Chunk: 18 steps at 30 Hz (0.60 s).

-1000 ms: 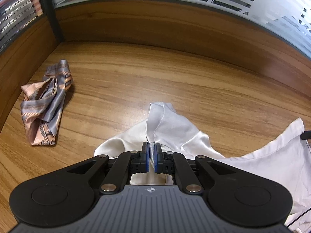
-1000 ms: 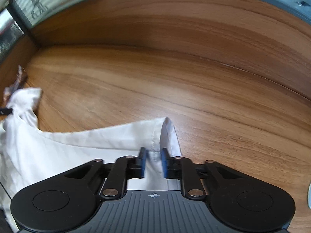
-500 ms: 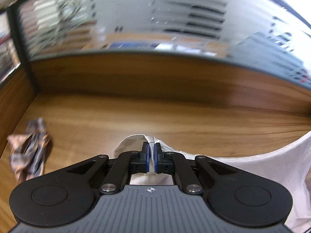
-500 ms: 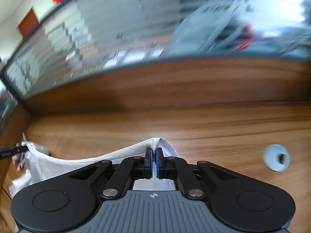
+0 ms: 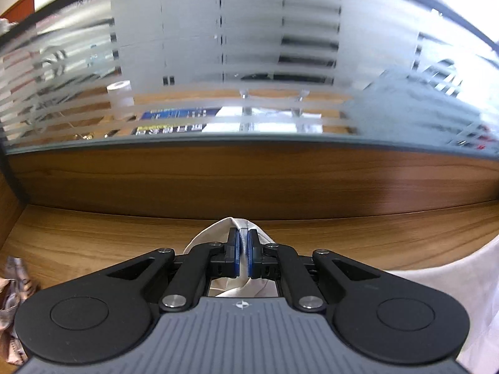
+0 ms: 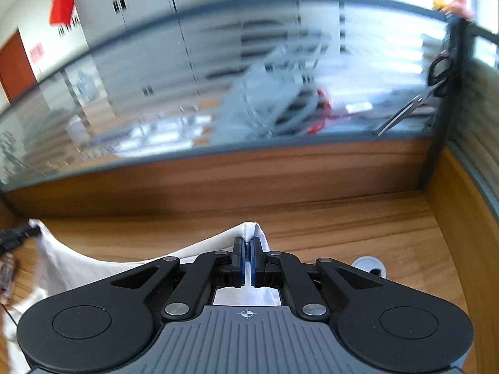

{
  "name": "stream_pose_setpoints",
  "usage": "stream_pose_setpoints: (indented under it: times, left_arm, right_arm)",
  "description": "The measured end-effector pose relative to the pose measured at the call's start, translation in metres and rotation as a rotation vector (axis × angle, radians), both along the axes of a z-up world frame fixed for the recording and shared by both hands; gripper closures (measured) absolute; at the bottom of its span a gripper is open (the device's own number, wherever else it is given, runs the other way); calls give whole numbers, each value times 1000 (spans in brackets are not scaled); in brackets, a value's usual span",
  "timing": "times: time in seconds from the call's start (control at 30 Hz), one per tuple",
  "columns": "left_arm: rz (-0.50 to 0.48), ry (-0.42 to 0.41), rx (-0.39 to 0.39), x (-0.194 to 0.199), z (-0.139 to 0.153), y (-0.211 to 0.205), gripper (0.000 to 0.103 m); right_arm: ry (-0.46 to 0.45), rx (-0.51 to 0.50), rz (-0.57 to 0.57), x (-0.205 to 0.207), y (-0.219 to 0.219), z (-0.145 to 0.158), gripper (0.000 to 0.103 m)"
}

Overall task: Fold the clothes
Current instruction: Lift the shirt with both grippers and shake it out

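Note:
A white garment (image 6: 75, 258) hangs stretched between my two grippers above the wooden desk. In the left wrist view my left gripper (image 5: 243, 237) is shut on one corner of it, a fold of the white garment (image 5: 215, 233) bulging past the blue pads. The same cloth trails off at the right edge of that view. In the right wrist view my right gripper (image 6: 248, 243) is shut on another corner, the hem peaking just above the pads. The cloth sags leftward to the other gripper's tip (image 6: 18, 233) at the left edge.
A patterned grey-and-pink scarf (image 5: 14, 283) lies crumpled at the desk's left side. A wooden partition with frosted glass (image 5: 249, 62) walls the back of the desk (image 5: 93, 240). A round cable grommet (image 6: 369, 266) sits in the desk at the right; scissors (image 6: 421, 99) hang on the right partition.
Both grippers have risen and tilted up, lifting the white garment off the desk. The right gripper's jaws closed on the hem. The scarf slid toward the left view's lower corner.

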State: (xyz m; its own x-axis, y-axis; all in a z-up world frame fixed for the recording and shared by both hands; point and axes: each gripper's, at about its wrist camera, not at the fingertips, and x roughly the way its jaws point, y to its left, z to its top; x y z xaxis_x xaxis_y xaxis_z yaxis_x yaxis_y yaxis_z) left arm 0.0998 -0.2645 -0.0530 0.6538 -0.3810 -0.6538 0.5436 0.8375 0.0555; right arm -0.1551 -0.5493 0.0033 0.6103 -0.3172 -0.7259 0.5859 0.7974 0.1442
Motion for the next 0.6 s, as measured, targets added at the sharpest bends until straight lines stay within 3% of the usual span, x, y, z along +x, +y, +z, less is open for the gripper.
stream_pose_setpoints:
  times: [0.3,0.5,0.6]
  left_arm:
    - [20,60,112,43,-59,-47,98]
    - [10,93,126,55,-83,-55,97]
    - [-1,103,139,58,-88,-57,81]
  right_arm:
    - [169,11,22,74,-53,-92,98]
    - [248,20,56,99,-67,-136,97]
    - [268,26,63,103,-70,-146,96]
